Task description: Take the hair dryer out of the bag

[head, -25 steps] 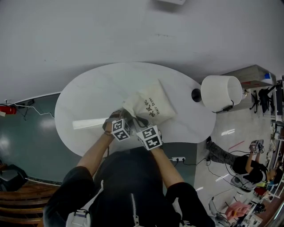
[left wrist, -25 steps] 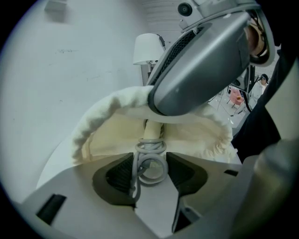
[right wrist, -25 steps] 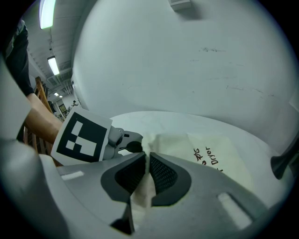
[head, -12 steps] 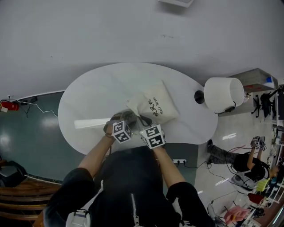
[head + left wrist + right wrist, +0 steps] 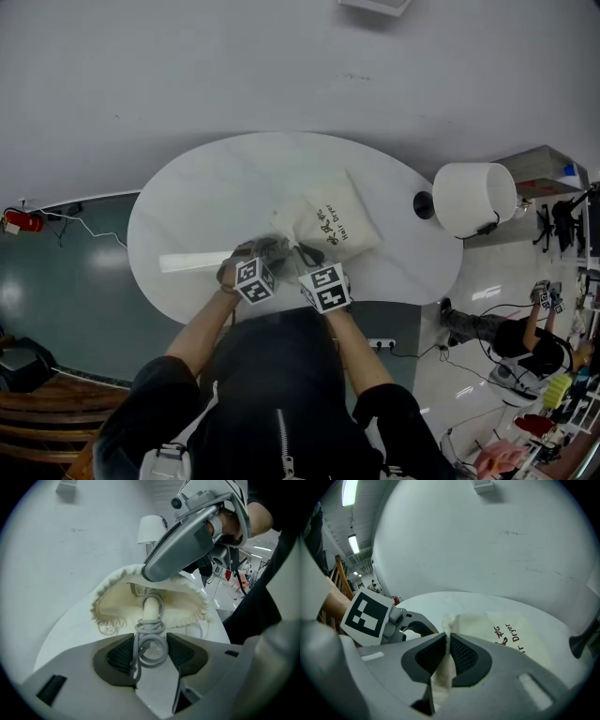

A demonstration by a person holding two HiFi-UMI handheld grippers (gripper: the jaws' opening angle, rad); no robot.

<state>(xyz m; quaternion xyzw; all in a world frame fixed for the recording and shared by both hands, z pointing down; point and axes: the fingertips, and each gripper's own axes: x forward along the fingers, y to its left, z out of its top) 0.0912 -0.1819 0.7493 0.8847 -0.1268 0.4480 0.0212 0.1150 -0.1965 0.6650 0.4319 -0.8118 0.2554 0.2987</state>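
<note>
Over the white table, head view first: the bag lay flat between the middle and the near edge, its mouth turned to the near edge, and both tools had met there. At the mouth was the left gripper, and just beside it, on the cloth rim, the right gripper. A lamp stood by the right edge, well apart.

Left gripper view next: the jaws stood spread wide, and the coiled cord sat between the pads. It lay against one pad with its loops round, and I could see no squeeze. Beyond it the hair dryer poked its pale handle out of the open mouth, the rest of it inside the bag.

Right gripper view: the jaws were pressed together on a thin fold of the bag's rim, holding the mouth up.

Now the trouble, as I judged it. A grab on the coil alone could let the loops pay out or slide off the pads, and the dryer would not follow. Its wider body might catch on the gathered rim. That pinch on so little cloth could slip, and then the whole bag would drag toward the near edge.
</note>
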